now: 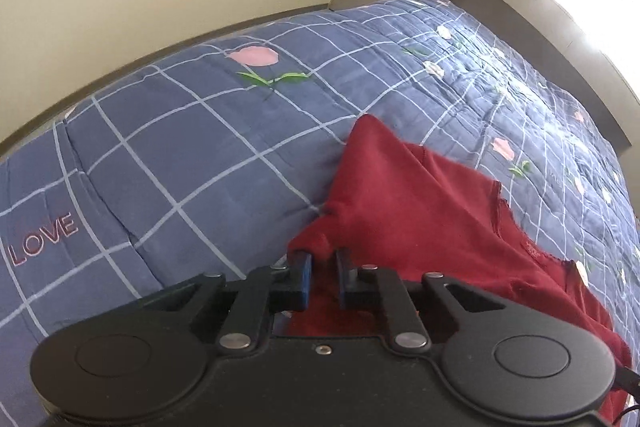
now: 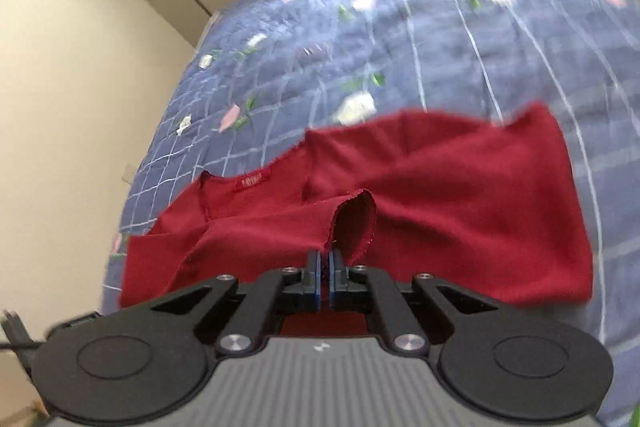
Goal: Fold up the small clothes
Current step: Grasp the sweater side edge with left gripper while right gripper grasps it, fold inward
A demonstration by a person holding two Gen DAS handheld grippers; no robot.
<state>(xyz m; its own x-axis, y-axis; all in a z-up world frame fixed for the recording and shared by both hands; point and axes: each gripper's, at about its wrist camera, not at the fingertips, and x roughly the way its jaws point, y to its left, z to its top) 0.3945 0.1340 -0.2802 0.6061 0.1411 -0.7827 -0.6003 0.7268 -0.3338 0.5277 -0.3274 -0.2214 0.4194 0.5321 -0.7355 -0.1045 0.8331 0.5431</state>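
The red top (image 1: 420, 203) lies rumpled on the bed, directly ahead of both tongs, with its neckline and label facing up and one sleeve (image 2: 354, 219) folded back toward the right tongs. The left tongs (image 1: 323, 259) are nearly pressed together with a bunched corner of the red cloth pinched at their tips; the cloth rises from the quilt toward them, so that corner seems lifted. The right tongs (image 2: 324, 259) are pressed together on the hemmed edge of the sleeve, which loops open just beyond their tips.

To do this fold well, I would judge that both pinches should rise together and keep the cloth taut between them, so the top hangs flat rather than twisting. The held parts should then be carried across the body of the top and laid down with edges lined up before either pinch is let go. The thin hem in the right tongs could slip if pulled sideways.

Both tongs point steeply down toward the checked quilt (image 1: 192, 147), low over it, the right view blurred. No hand or sleeve shows.
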